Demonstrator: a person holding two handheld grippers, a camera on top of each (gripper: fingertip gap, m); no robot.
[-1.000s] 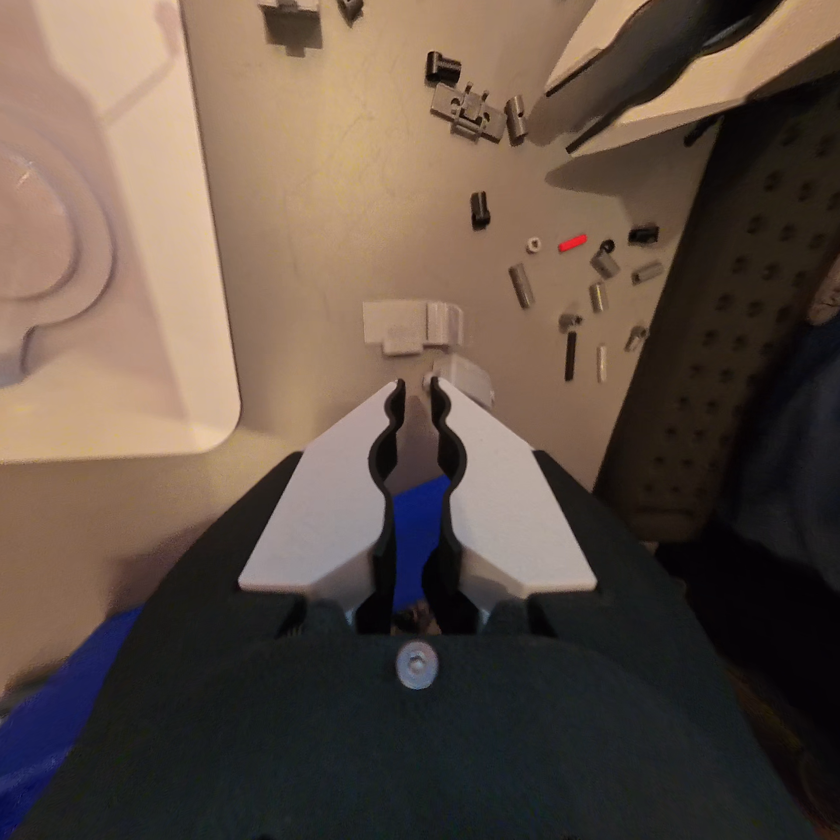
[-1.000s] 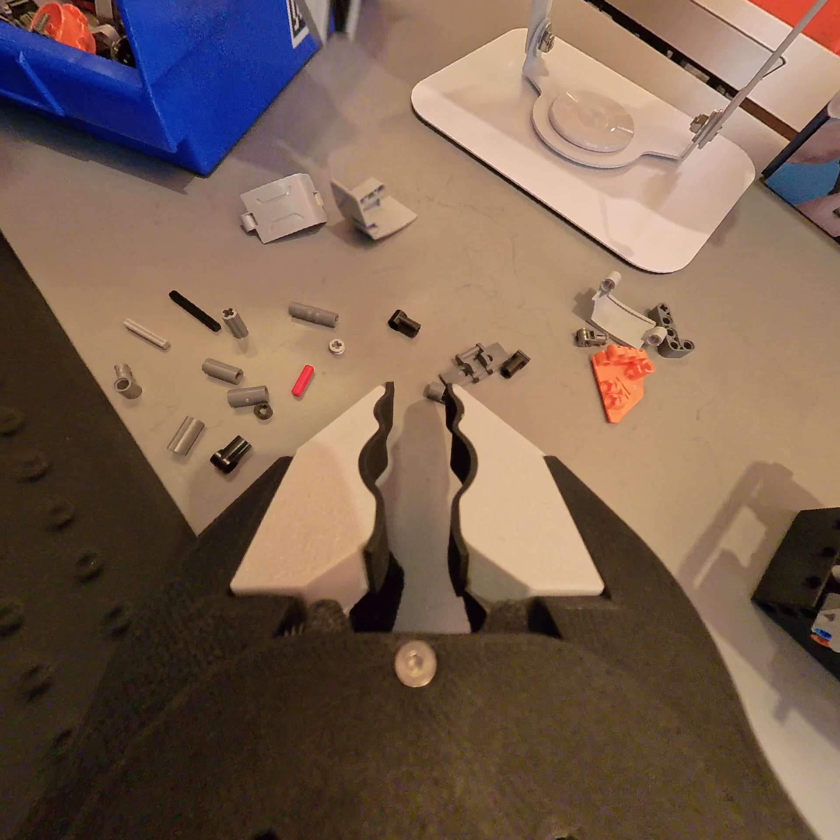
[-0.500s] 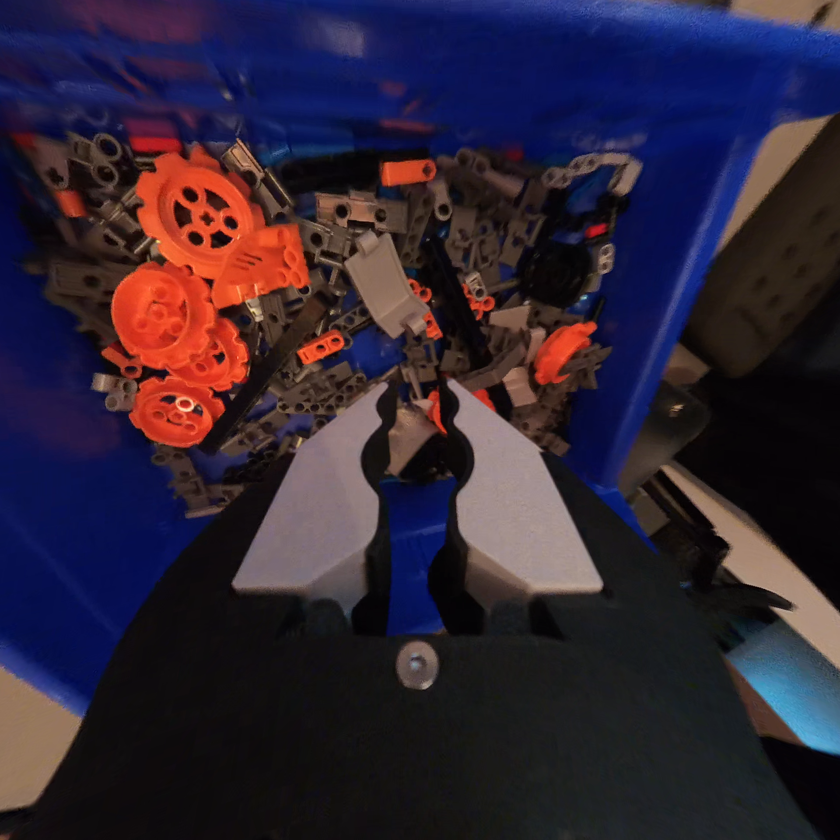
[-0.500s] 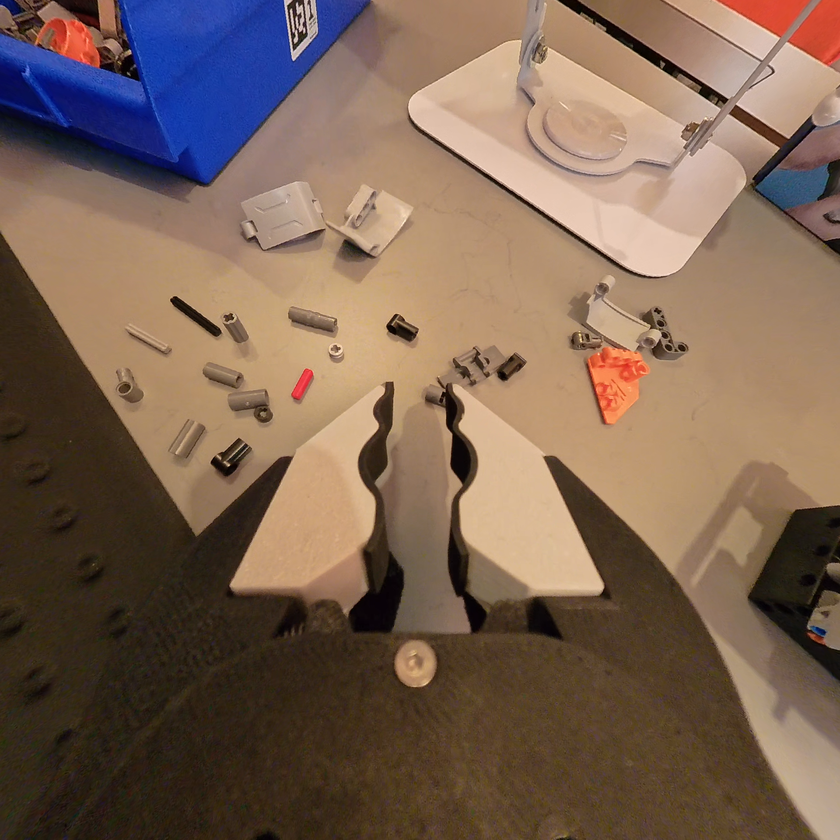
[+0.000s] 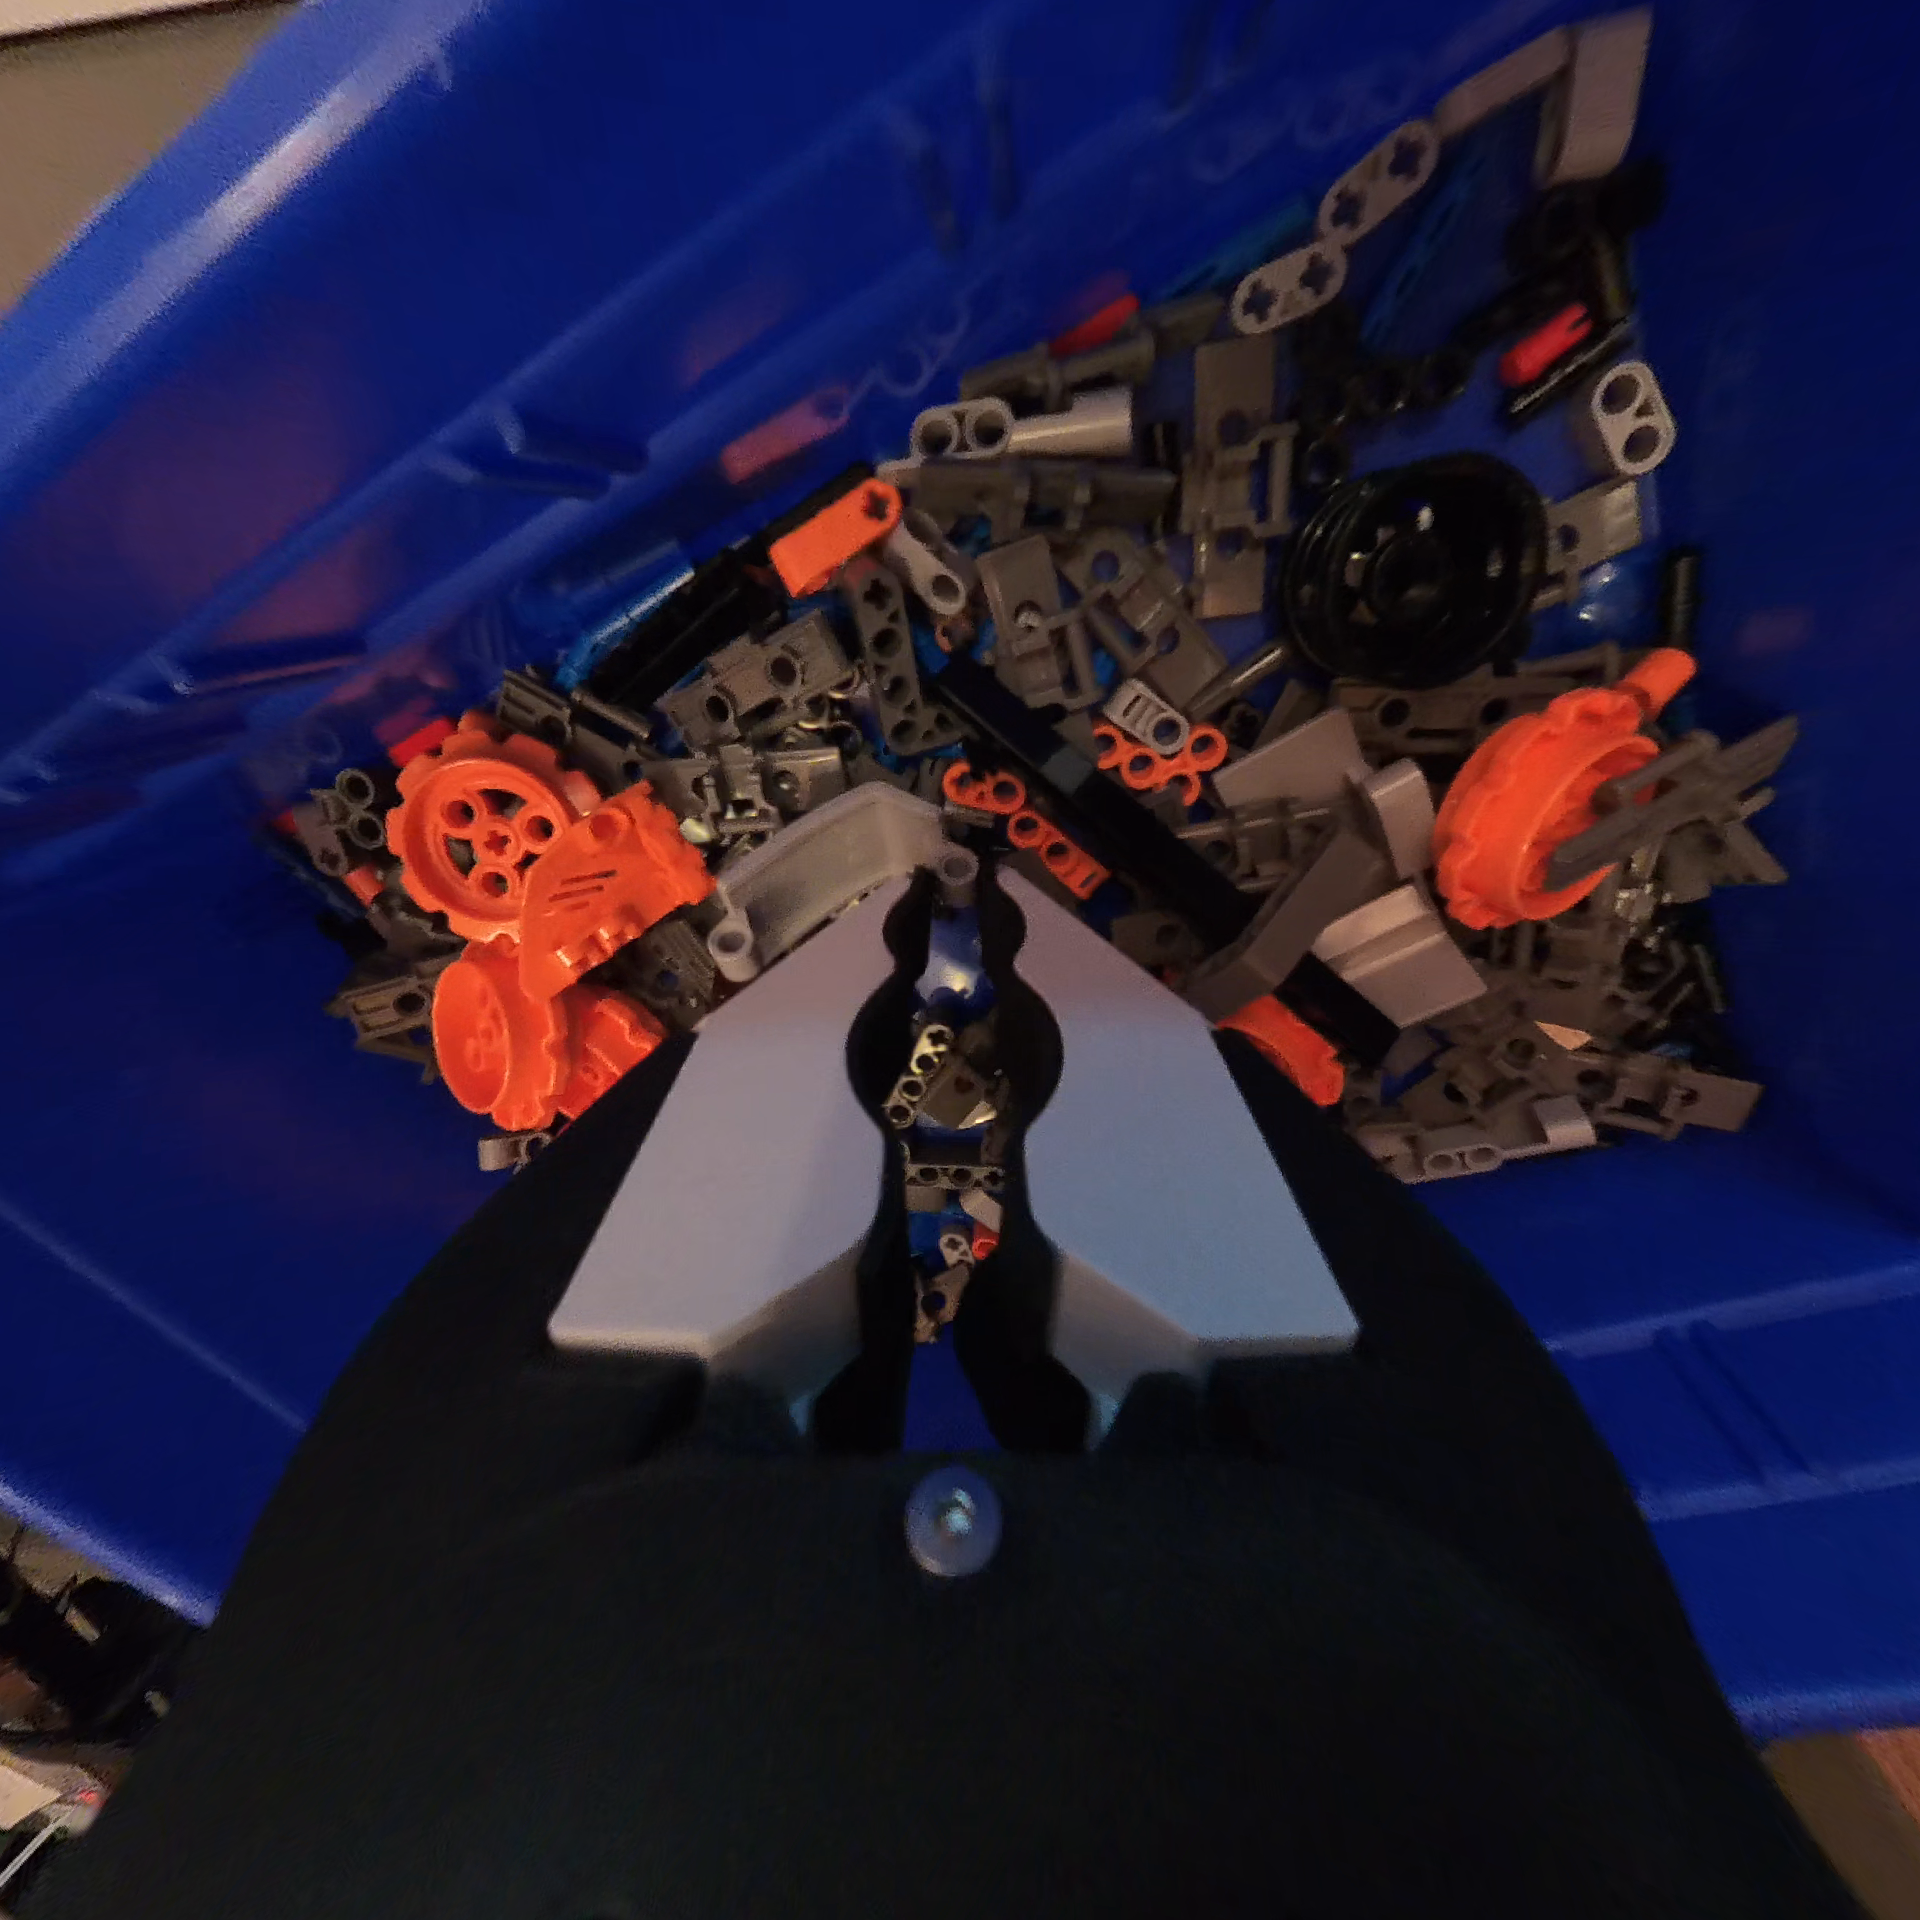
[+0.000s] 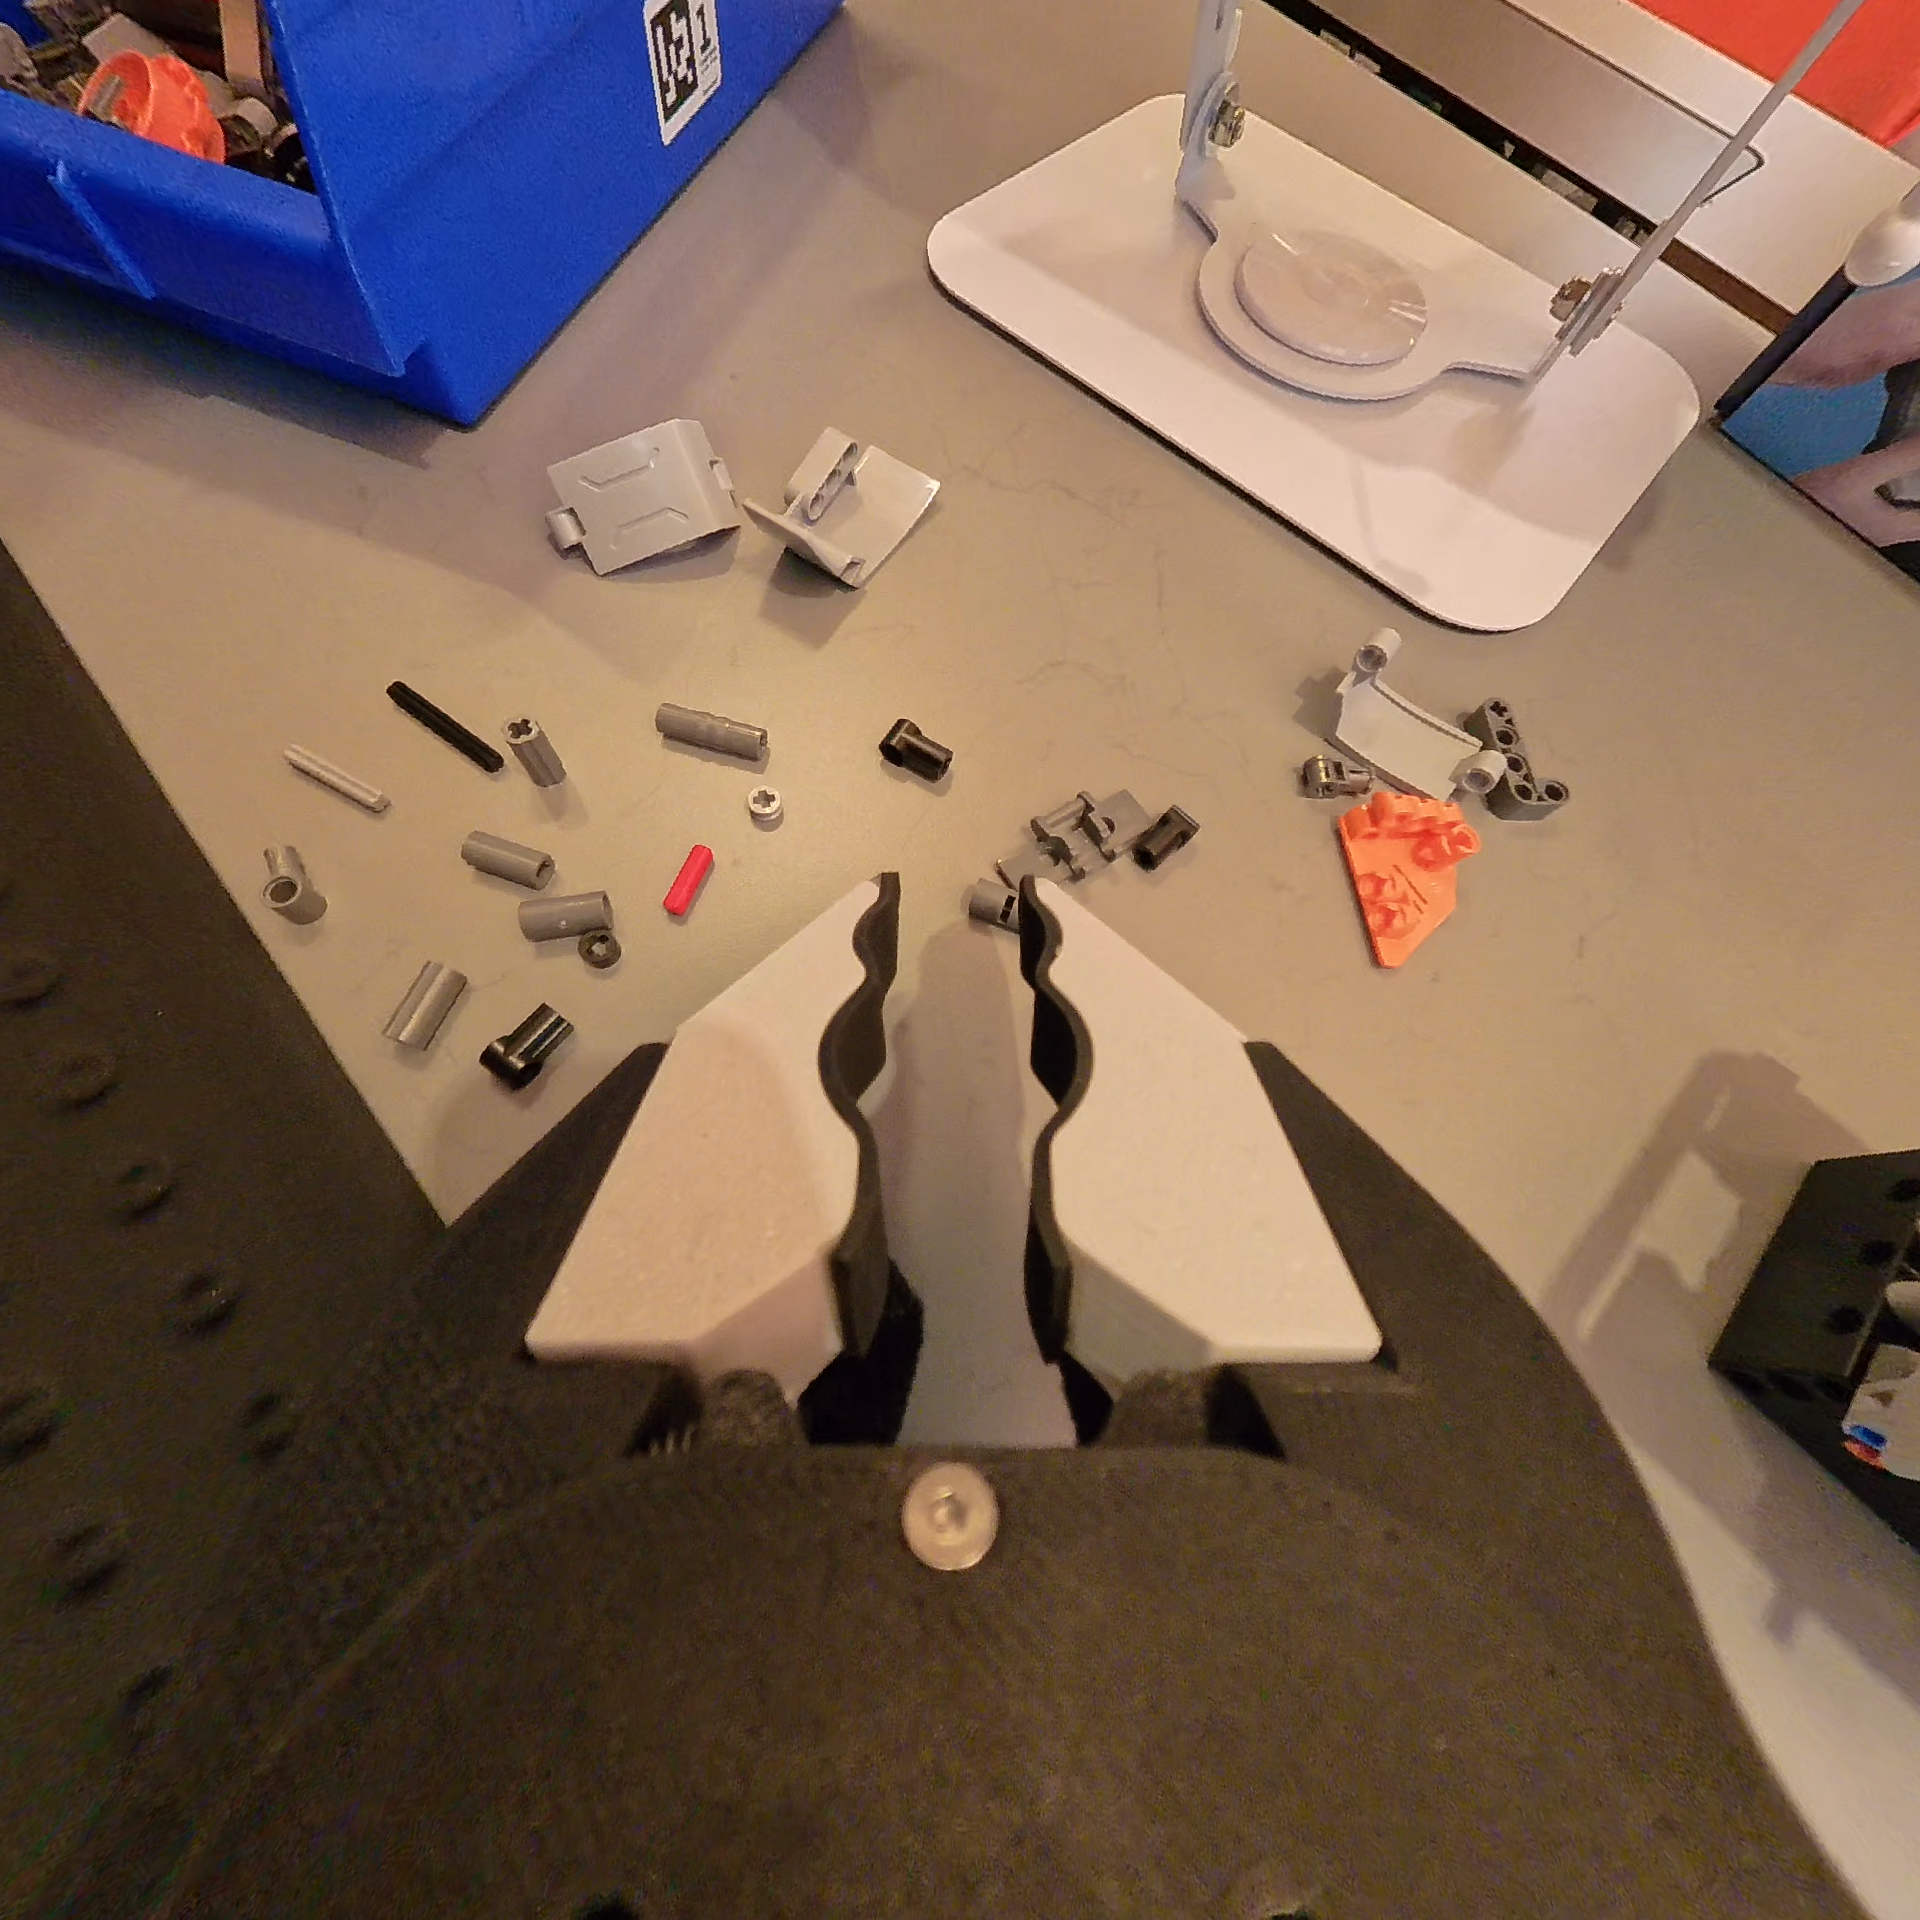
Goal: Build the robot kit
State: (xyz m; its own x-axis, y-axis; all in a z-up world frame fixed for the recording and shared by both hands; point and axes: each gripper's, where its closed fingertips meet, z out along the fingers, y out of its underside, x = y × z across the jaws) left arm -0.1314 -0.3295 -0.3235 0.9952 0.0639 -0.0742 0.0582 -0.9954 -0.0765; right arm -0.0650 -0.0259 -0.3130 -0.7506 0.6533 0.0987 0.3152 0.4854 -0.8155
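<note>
Inside the blue bin, the left gripper hangs slightly parted and empty, tips at a grey curved panel; tangled neighbours could snag. The right gripper gapes empty over the table, near a small grey connector.

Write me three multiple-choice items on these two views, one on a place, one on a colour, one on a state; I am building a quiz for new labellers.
1. Where is the left gripper?
A. over the white stand base
B. over the parts in the blue bin
C. over the black mat

2. What colour is the flat triangular piece on the table?
A. orange
B. green
C. yellow

3. How is the right gripper?
A. shut on a red pin
B. shut on a grey panel
C. open and empty

Key: 1 B, its tips sit above the pile of grey and orange pieces; 2 A, it lies orange beside grey parts; 3 C, bare table shows between the jaws.
</note>
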